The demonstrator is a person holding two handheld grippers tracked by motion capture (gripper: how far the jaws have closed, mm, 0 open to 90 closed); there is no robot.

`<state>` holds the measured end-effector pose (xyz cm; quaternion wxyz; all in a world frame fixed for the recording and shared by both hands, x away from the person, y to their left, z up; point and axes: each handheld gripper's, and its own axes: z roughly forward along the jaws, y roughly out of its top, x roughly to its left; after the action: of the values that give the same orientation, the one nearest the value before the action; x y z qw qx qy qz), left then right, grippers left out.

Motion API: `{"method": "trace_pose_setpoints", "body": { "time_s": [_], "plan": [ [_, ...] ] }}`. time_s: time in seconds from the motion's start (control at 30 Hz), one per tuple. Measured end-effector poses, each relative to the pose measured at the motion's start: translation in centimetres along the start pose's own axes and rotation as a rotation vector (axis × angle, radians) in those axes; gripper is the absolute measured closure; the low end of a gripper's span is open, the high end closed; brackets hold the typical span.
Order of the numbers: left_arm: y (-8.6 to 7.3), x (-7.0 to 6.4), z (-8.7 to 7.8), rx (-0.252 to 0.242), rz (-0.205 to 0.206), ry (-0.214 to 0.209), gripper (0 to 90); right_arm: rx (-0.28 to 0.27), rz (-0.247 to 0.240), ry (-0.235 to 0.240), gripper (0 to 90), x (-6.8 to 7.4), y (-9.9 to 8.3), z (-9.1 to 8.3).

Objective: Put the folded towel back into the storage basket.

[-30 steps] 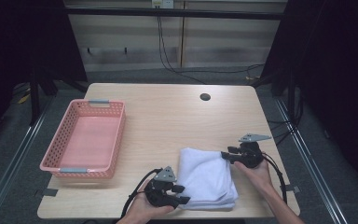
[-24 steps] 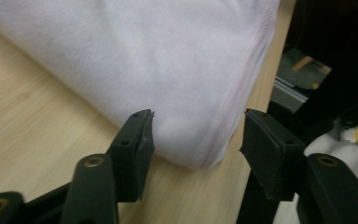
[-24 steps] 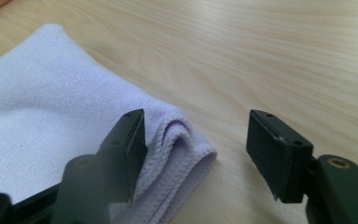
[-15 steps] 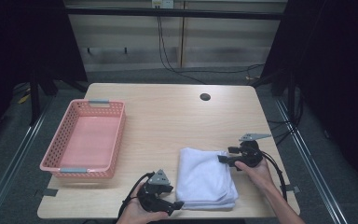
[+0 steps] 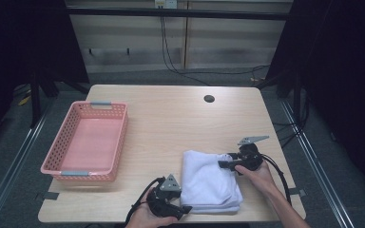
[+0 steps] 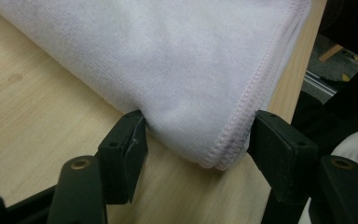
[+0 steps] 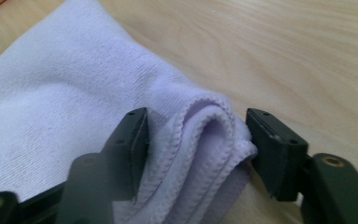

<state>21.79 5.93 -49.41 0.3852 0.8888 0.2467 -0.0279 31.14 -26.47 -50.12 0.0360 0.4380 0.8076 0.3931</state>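
A folded white towel [image 5: 208,183] lies at the front right of the wooden table [image 5: 171,123]. At its front left corner sits my left gripper [image 5: 184,209]. In the left gripper view that gripper [image 6: 198,140] is open, and the stitched towel corner [image 6: 214,93] lies flat between the jaws, which touch its two edges. My right gripper [image 5: 222,164] is at the towel's far right corner. In the right gripper view it [image 7: 198,140] is shut on that corner, and the towel's layered hems [image 7: 205,135] arch up between the two jaws.
A pink plastic basket [image 5: 62,164] with nothing in it stands at the table's left side. A round cable hole [image 5: 209,99] sits near the far edge. The table's front edge runs close under the left hand [image 5: 145,219]. Dark floor and rails surround the table.
The left gripper slid back toward the front edge and came in on the towel's front left corner. The right gripper shifted slightly left onto the far right corner.
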Motion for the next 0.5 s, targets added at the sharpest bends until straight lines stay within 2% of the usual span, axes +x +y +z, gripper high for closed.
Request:
{"method": "trace_pose_setpoints", "body": {
  "time_s": [0.07,0.17,0.27,0.33,0.4,0.5],
  "plan": [
    [0.1,-0.3,0.2,-0.010,-0.007,0.006,43.1,0.003,-0.007,0.011,48.5,0.1,0.0,0.0],
    [0.6,-0.2,0.3,0.021,-0.007,0.009,45.9,0.003,-0.011,0.021,52.6,0.1,0.0,0.1],
    [0.7,-0.3,0.4,0.028,0.006,0.017,50.0,0.007,-0.011,0.029,57.4,0.2,-0.1,0.1],
    [1.0,-0.3,0.4,0.048,0.000,0.015,56.5,0.007,-0.010,0.036,60.4,0.2,-0.1,0.1],
    [1.0,-0.3,0.5,0.053,-0.006,0.007,64.0,0.008,-0.015,0.043,63.1,0.2,-0.1,0.1],
    [1.2,0.1,0.5,0.065,-0.012,-0.017,68.6,0.006,-0.008,0.048,66.6,0.2,-0.1,0.1]
  ]
}}
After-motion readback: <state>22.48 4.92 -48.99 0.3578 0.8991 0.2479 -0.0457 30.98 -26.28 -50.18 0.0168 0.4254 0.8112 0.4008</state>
